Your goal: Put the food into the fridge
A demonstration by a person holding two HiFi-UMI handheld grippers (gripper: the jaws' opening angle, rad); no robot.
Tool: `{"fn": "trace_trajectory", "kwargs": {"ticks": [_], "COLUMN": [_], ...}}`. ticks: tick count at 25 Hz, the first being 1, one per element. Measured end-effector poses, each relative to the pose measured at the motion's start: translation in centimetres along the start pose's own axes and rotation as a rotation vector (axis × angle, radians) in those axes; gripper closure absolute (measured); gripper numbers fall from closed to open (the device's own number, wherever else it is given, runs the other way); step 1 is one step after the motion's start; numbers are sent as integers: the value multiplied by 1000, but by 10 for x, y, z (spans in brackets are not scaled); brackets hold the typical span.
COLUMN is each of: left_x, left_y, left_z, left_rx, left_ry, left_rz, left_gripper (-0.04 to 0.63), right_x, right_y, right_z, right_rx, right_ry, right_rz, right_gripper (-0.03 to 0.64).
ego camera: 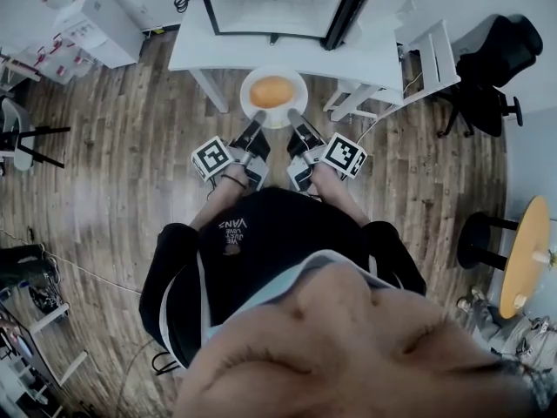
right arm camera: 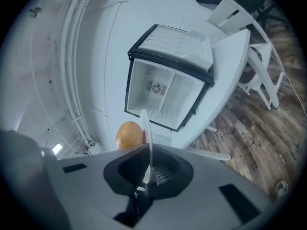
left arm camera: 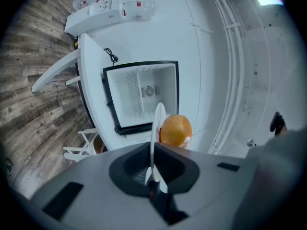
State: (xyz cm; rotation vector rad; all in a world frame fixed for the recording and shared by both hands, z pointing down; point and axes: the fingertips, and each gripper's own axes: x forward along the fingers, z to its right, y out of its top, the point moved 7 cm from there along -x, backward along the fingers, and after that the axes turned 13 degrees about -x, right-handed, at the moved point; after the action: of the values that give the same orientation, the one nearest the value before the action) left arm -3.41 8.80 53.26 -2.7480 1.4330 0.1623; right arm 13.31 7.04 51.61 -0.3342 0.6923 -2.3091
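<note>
A white plate (ego camera: 294, 80) carries a round orange-brown piece of food (ego camera: 271, 91). Both grippers hold the plate by its near rim. My left gripper (ego camera: 257, 123) is shut on the left part of the rim and my right gripper (ego camera: 297, 119) on the right part. In the left gripper view the plate (left arm camera: 156, 123) stands edge-on between the jaws, with the food (left arm camera: 176, 131) to its right. In the right gripper view the plate (right arm camera: 145, 128) is edge-on too, with the food (right arm camera: 129, 135) to its left. The small fridge (ego camera: 271, 3) stands ahead, and its inside (left arm camera: 142, 95) (right arm camera: 160, 92) is empty.
The fridge stands on a white table (ego camera: 200, 46) and its door (ego camera: 352, 7) is swung open to the right. A white chair (ego camera: 418, 64) and a black office chair (ego camera: 492, 68) stand at the right. A round orange table (ego camera: 526, 251) and a stool (ego camera: 474, 238) are further right.
</note>
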Motion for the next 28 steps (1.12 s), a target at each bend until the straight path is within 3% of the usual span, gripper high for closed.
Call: {"fn": "trace_trajectory", "kwargs": {"ticks": [14,18,23,28], "left_x": [43,59,74,89], "left_y": [53,75,100,125], "left_z": [-5,-3,-2,-2], "left_rx": [-15,-19,-10,-12], "left_ry": [16,15,21,19], "left_rz": [-29,-46,-67,-96], "left_gripper": [566,566,566,566], "right_x": [56,74,102,125], "right_y": [28,38,48,56], "right_z": [15,22,20,22], "right_rx": [17,14,13,10], "right_ry": [-17,-75,-32,-58], "right_rz": [16,15,55,74], "right_gripper": [597,597,597,597]}}
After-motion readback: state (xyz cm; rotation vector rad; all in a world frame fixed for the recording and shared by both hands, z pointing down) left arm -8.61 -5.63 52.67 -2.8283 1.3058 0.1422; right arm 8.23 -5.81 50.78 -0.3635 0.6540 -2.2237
